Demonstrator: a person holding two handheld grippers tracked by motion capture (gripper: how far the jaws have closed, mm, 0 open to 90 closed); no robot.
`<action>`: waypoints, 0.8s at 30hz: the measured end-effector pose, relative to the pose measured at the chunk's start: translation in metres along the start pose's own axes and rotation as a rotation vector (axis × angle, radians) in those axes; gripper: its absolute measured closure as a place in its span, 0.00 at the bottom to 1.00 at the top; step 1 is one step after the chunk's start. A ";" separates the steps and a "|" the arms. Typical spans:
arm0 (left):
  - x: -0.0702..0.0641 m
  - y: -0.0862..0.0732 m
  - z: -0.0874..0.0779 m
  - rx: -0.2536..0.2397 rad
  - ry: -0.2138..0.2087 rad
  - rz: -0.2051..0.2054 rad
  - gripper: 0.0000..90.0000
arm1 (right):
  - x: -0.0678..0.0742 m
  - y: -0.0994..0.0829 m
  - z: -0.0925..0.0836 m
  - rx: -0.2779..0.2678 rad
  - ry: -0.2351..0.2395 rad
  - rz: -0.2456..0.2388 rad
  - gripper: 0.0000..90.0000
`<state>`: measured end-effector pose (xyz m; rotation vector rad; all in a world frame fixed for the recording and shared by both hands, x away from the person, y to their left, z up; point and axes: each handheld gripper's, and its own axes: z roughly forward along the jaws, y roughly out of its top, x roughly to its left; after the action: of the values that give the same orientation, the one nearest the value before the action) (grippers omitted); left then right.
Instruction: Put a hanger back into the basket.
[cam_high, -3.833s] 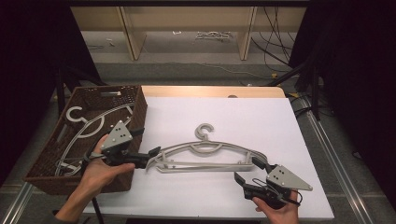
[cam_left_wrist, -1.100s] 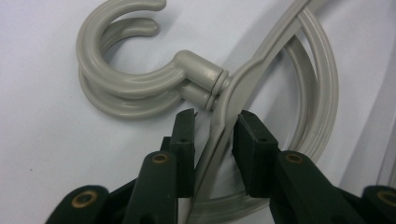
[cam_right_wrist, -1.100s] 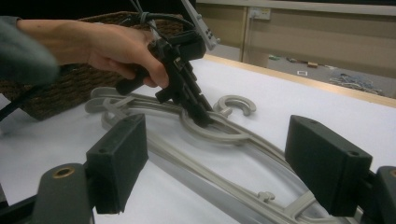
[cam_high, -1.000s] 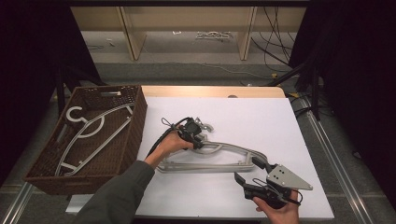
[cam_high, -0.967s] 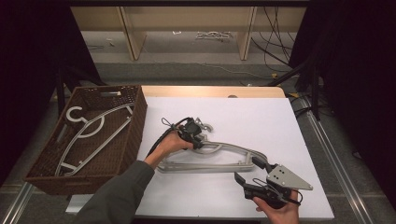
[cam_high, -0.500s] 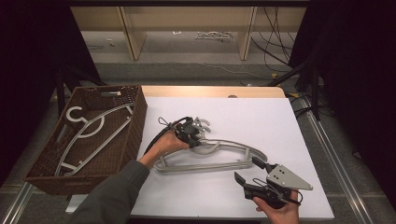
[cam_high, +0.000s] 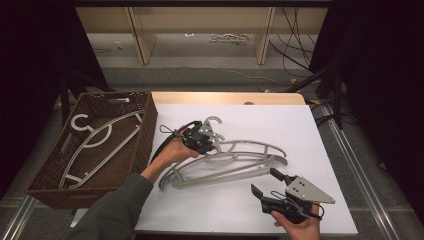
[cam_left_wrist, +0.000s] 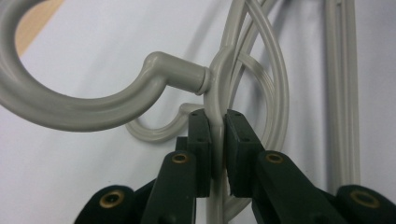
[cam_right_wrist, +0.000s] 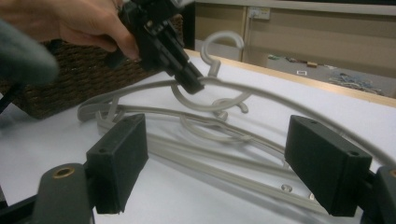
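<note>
The left hand-held gripper (cam_high: 206, 141) is pinching the top grey hanger (cam_high: 235, 150) by its neck, just under the hook, tilting it off a second hanger (cam_high: 220, 176) on the worktop (cam_high: 310, 130). The right hand-held gripper (cam_high: 272, 184) sits spread wide, empty. One hanger (cam_high: 95, 142) lies in the wicker basket (cam_high: 145, 135); two seem left to go.

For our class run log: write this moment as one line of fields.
left claw: shut on top hanger, near its hook | top hanger: lifted off lower hanger | right claw: open, holding nothing | basket: holds more hangers
</note>
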<state>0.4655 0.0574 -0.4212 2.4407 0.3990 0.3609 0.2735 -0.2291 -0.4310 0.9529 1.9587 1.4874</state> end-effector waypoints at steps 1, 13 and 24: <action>0.000 0.001 -0.002 -0.001 0.004 0.001 0.91 | 0.000 0.000 0.000 -0.002 0.000 0.000 0.25; -0.008 0.021 -0.041 -0.068 0.049 0.032 0.91 | 0.001 0.000 0.000 -0.005 0.009 0.005 0.25; -0.013 0.039 -0.080 -0.130 0.065 0.056 0.91 | 0.001 0.000 0.000 -0.005 0.011 0.005 0.25</action>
<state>0.4328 0.0665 -0.3376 2.3215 0.3247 0.4770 0.2730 -0.2278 -0.4310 0.9503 1.9600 1.5029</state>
